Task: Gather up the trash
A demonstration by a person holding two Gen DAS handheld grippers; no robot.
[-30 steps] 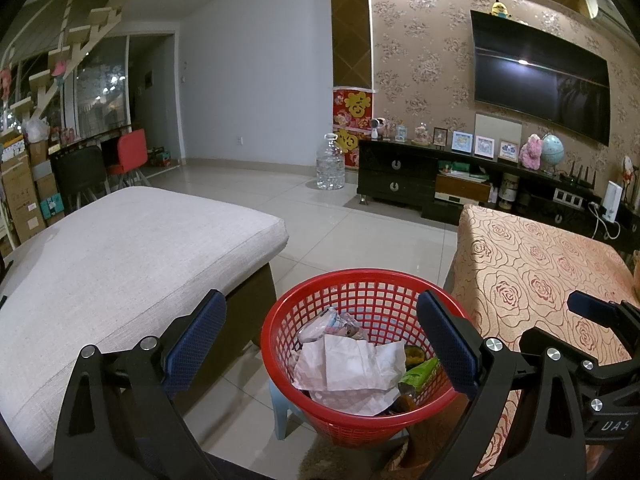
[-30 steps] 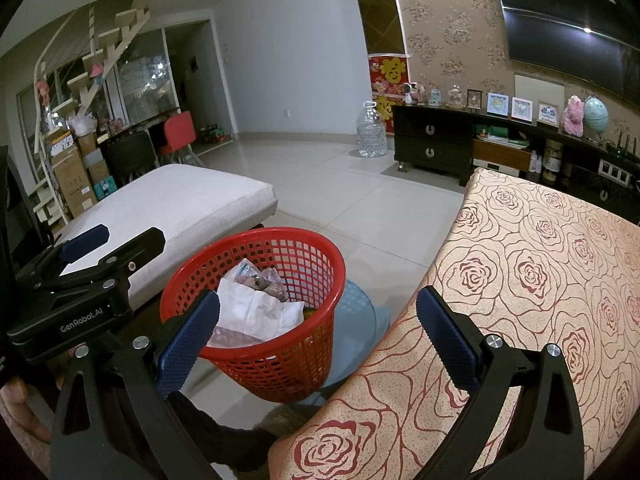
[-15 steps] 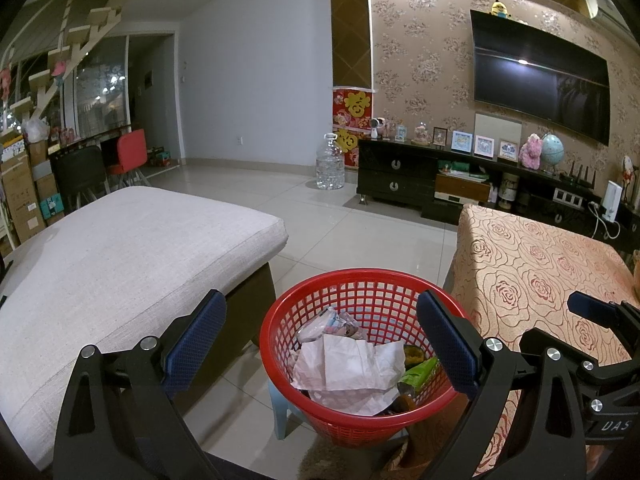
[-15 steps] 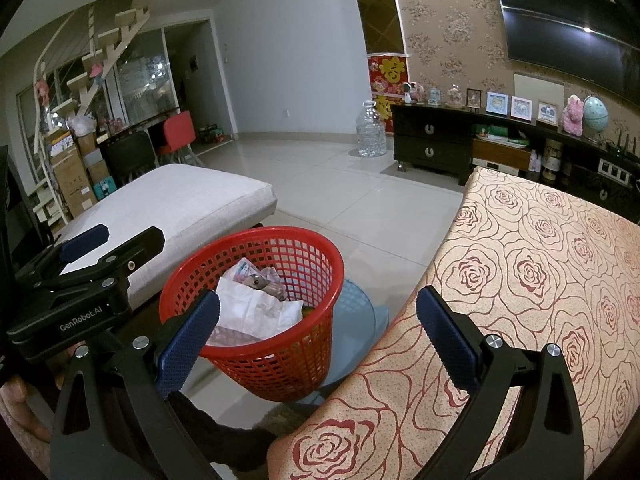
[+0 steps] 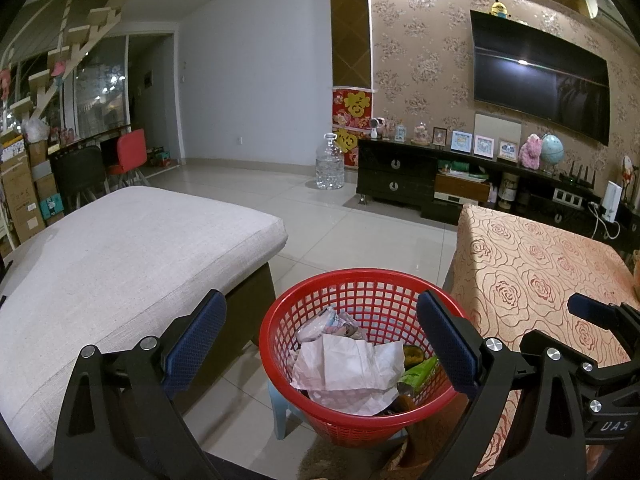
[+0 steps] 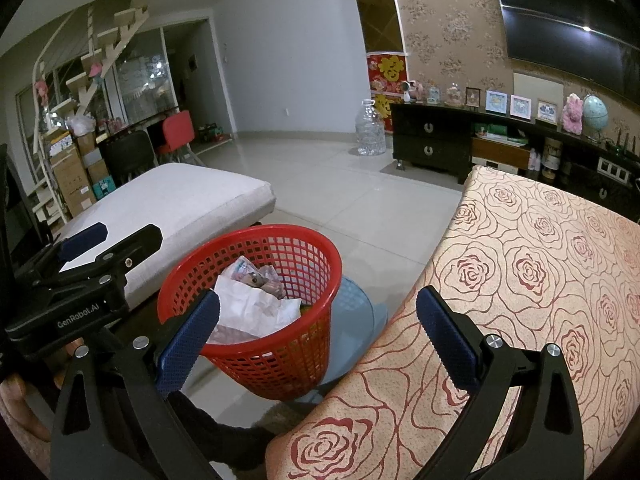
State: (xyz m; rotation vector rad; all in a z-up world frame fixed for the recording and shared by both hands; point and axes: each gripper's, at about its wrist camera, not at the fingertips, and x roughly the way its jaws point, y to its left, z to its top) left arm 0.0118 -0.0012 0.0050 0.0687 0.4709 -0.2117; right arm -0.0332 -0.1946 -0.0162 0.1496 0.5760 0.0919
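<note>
A red mesh basket (image 5: pixel 280 316) (image 6: pixel 316 256) stands on a pale blue stool (image 6: pixel 356 300) on the floor, between a grey cushion and a rose-patterned table. Crumpled white paper (image 5: pixel 348 368) (image 6: pixel 248 304), a printed wrapper (image 5: pixel 320 320) and a green wrapper (image 5: pixel 418 372) lie inside it. My left gripper (image 5: pixel 320 344) hangs open just in front of the basket, nothing between its blue pads. My right gripper (image 6: pixel 318 336) is open and empty too, over the table's near corner beside the basket. The left gripper's body (image 6: pixel 80 280) shows at the left of the right wrist view.
The grey cushioned seat (image 5: pixel 120 252) fills the left side. The table with the rose cloth (image 6: pixel 540 280) fills the right. Tiled floor (image 5: pixel 360 220) runs back to a dark TV cabinet (image 5: pixel 400 180) and a large water bottle (image 5: pixel 330 164). Boxes and chairs stand at far left.
</note>
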